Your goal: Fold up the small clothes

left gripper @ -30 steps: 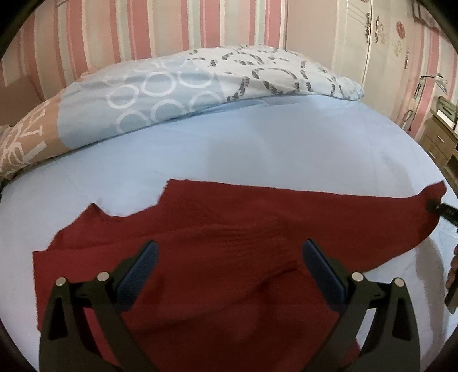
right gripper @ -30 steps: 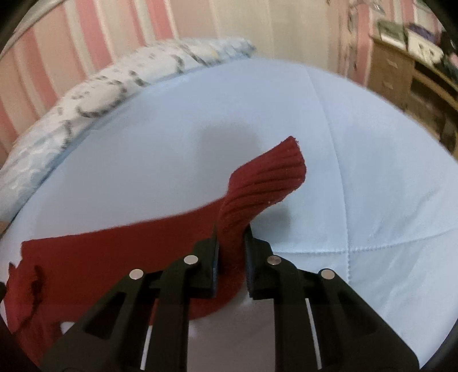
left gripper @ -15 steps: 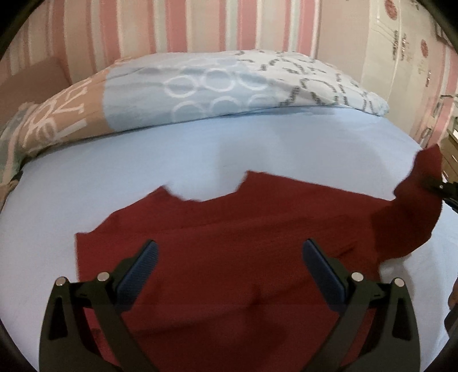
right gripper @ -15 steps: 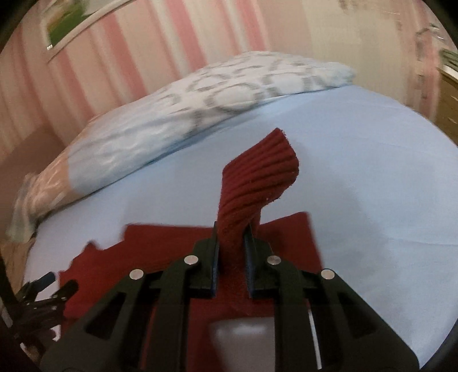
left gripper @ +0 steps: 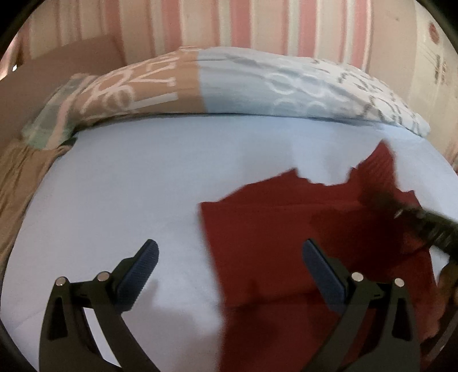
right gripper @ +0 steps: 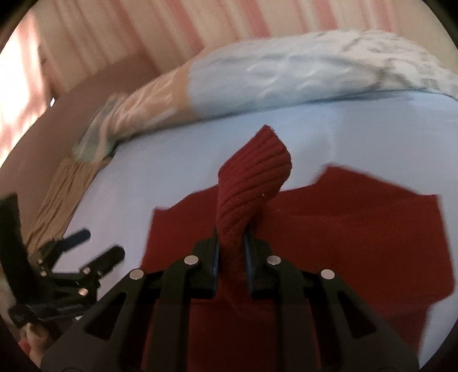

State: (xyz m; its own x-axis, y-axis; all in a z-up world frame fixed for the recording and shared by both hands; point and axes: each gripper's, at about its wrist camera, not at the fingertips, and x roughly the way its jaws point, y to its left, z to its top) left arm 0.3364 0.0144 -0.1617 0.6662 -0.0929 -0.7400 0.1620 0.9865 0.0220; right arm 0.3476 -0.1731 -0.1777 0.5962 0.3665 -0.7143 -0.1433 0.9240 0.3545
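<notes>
Pink-white striped wall (left gripper: pixel 257 25) behind bed; pale blue sheet (left gripper: pixel 143 177), patterned duvet (left gripper: pixel 257 88) bunched along far edge.

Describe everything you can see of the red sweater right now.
The red sweater is a dark red knit lying mostly flat on the light blue bedsheet. Its ribbed cuff stands lifted and twisted, pinched between the closed jaws of the right hand-held gripper, with the sleeve carried over the body. The left hand-held gripper is open above its edge, not touching it.
</notes>
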